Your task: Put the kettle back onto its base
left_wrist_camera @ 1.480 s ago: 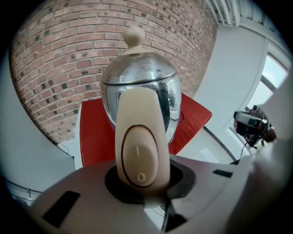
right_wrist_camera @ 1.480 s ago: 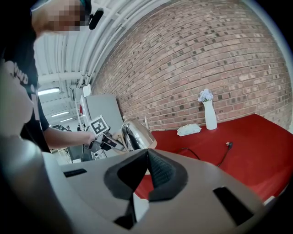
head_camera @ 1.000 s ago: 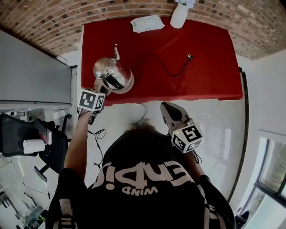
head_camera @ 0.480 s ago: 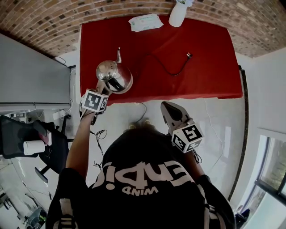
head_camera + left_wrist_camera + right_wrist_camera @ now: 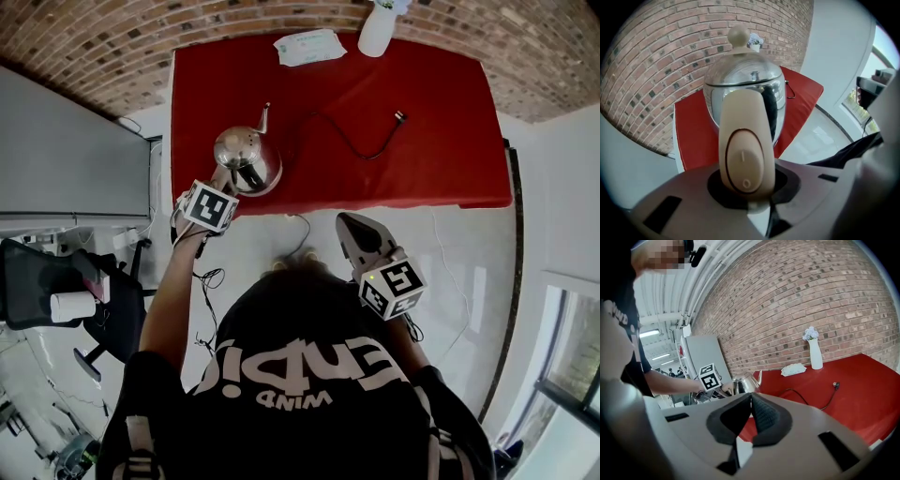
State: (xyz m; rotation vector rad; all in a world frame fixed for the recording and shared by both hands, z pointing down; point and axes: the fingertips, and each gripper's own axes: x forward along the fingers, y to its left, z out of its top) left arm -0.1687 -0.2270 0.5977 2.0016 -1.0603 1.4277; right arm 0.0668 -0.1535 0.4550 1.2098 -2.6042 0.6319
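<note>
The shiny steel kettle is over the near left part of the red table, its spout pointing away from me. My left gripper is shut on its cream handle, which fills the left gripper view with its rocker switch facing the camera. A black cord runs out from under the kettle to a loose plug; the base itself is hidden. My right gripper hangs in front of the table edge, shut on nothing, its pads meeting.
A white vase with flowers and a pack of tissues stand at the table's far edge by the brick wall. A grey cabinet stands left of the table, and a black chair sits near it.
The kettle has shifted a little to the right and looks smaller, lower over the table; its spout has swung rightward. My left gripper has rolled with it. The right gripper has not moved.
</note>
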